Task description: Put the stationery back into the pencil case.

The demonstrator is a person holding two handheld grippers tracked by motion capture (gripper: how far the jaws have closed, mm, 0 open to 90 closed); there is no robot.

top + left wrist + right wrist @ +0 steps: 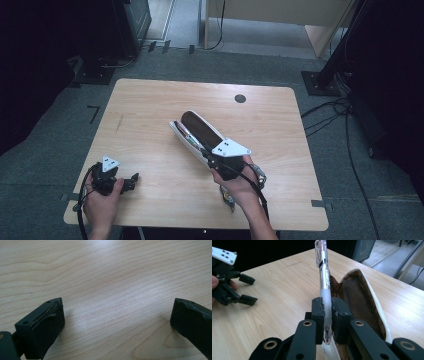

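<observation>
Your desk of pale wood carries an open pencil case near its middle, white-edged with a brown mesh lining, lying slantwise. Your right gripper sits at the case's near end, its fingers closed on a clear pen that stands upright just beside the case's mouth. Dark bands mark the pen's barrel; any writing there is too small to read. Your left gripper rests at the desk's near-left corner, fingers spread wide over bare wood.
</observation>
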